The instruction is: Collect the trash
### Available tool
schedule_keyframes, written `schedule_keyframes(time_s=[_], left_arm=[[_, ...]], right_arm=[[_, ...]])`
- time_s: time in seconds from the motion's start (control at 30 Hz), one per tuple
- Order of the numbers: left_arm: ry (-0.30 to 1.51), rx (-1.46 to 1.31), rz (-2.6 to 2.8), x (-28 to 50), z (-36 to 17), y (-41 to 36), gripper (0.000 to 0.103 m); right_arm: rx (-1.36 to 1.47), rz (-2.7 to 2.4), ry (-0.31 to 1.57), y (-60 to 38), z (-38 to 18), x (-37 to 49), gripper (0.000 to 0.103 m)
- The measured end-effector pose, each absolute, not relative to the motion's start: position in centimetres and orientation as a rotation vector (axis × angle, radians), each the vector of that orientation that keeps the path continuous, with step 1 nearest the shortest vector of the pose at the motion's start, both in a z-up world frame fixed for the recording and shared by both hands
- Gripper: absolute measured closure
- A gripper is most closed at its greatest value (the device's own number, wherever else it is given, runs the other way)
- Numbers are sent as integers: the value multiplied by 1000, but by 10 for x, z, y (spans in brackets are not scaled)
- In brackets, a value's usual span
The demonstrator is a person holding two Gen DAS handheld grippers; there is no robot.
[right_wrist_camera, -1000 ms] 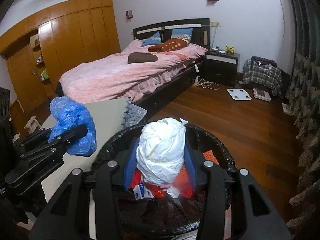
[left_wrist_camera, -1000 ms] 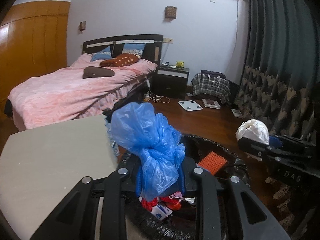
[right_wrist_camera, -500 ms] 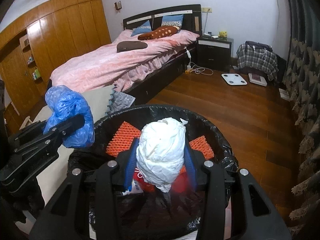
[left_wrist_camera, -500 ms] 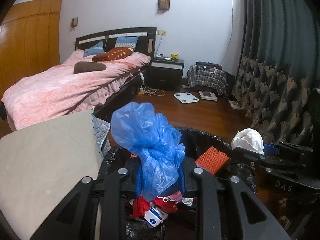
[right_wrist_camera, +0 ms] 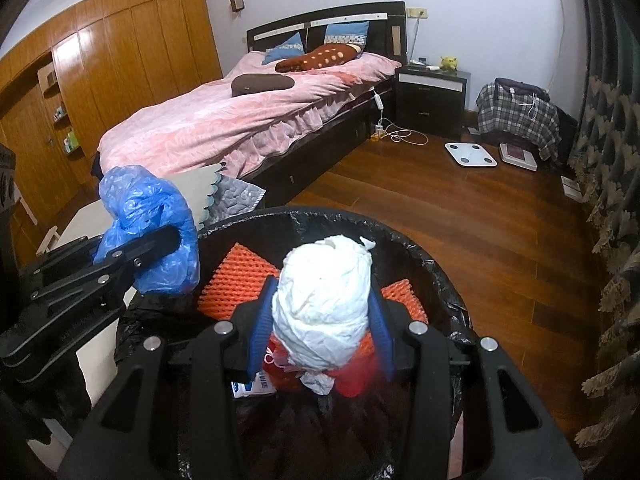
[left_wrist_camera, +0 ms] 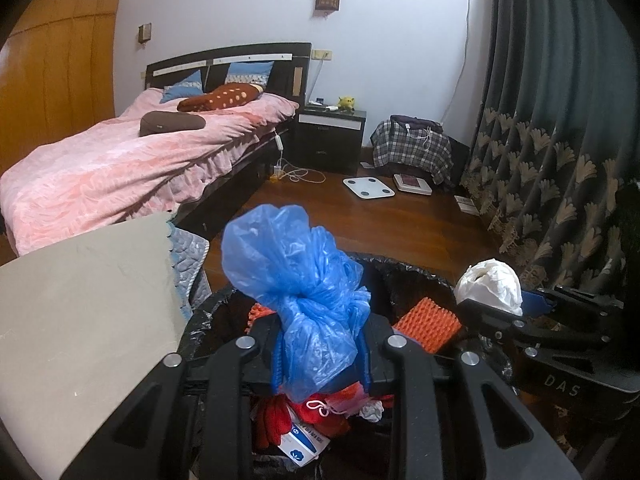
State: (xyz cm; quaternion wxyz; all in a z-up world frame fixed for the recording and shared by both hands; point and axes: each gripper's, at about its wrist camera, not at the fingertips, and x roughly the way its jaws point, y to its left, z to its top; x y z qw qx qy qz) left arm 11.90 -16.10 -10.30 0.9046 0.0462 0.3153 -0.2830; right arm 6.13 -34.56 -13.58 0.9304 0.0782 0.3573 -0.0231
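Observation:
My left gripper (left_wrist_camera: 320,356) is shut on a knotted blue plastic bag (left_wrist_camera: 296,280) and holds it over the left part of a black-lined trash bin (left_wrist_camera: 400,268). My right gripper (right_wrist_camera: 320,332) has a white crumpled paper wad (right_wrist_camera: 324,300) between its blue pads, above the middle of the bin (right_wrist_camera: 400,236). Its jaws are opening, and the pads still touch the wad. In the bin lie orange foam netting (right_wrist_camera: 236,280), red scraps and a small white-and-blue box (left_wrist_camera: 300,444). Each view also shows the other gripper: the blue bag (right_wrist_camera: 148,216) at the left, the white wad (left_wrist_camera: 490,286) at the right.
A beige table top (left_wrist_camera: 80,300) with a quilted cloth at its edge stands left of the bin. Beyond it are a pink bed (left_wrist_camera: 120,160), a dark nightstand (left_wrist_camera: 332,140) and a white scale (left_wrist_camera: 368,188) on the wood floor. Dark curtains (left_wrist_camera: 560,160) hang close on the right.
Both grippers have moved forward and down over the bin, each with its load, so the bin's inside shows more. The right jaws stand slightly wider around the wad.

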Motion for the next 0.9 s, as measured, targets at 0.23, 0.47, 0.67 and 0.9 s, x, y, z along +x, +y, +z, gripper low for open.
schedule_keyframes(time_s=[0.23, 0.47, 0.67, 0.9], left_arm=[[683, 51, -621, 127, -102, -153, 36], [652, 46, -607, 121, -84, -138, 23], [594, 39, -544, 109, -53, -110, 7], [566, 47, -453, 89, -24, -77, 6]], right_arm=[[136, -68, 741, -349, -141, 64, 29], [132, -102, 724, -352, -131, 52, 9], [129, -72, 690, -344, -105, 34, 7], [121, -12, 636, -321, -63, 11, 5]])
